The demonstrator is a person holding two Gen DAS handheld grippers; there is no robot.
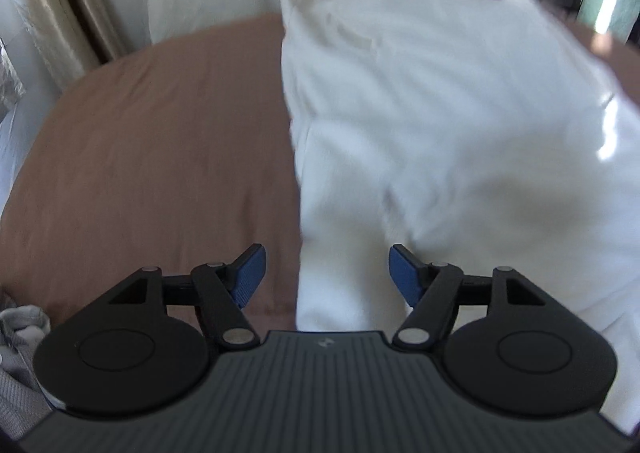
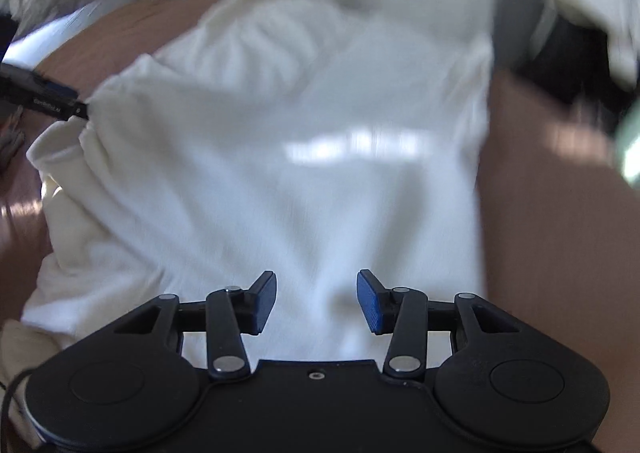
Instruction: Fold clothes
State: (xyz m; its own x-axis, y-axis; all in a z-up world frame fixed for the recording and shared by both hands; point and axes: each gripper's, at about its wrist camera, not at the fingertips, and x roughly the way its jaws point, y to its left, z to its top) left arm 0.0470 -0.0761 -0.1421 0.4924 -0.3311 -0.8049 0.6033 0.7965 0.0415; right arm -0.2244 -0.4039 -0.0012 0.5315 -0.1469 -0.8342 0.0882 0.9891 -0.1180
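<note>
White garment (image 2: 288, 157) rumpled on brown sheet (image 1: 152, 141), seemingly part-folded.

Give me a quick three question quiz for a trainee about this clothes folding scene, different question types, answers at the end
1. True or false: the left gripper holds the white garment.
2. What colour is the surface under the garment?
3. The right gripper jaws are: A) shut on cloth, B) apart and empty, C) out of view.

Key: 1 false, its jaws stand apart with nothing pressed between them. 2 brown. 3 B.
</note>
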